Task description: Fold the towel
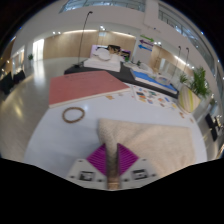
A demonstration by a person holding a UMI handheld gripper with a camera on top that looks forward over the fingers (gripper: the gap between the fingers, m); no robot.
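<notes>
A cream towel point(155, 135) lies on the white table point(50, 135), spread just ahead of the fingers and off to their right. My gripper point(111, 152) is shut on the towel. A narrow pinched fold of its near edge runs straight down between the two magenta pads point(99, 160). The towel's near left corner rises a little toward the fingers. The rest of it lies flat on the table.
A red mat point(85, 88) lies on the table beyond the fingers to the left, with a brown ring point(73, 114) in front of it. A yellow object point(188, 98) and a plant point(203, 80) stand far right. A white box point(105, 57) sits on a dark table behind.
</notes>
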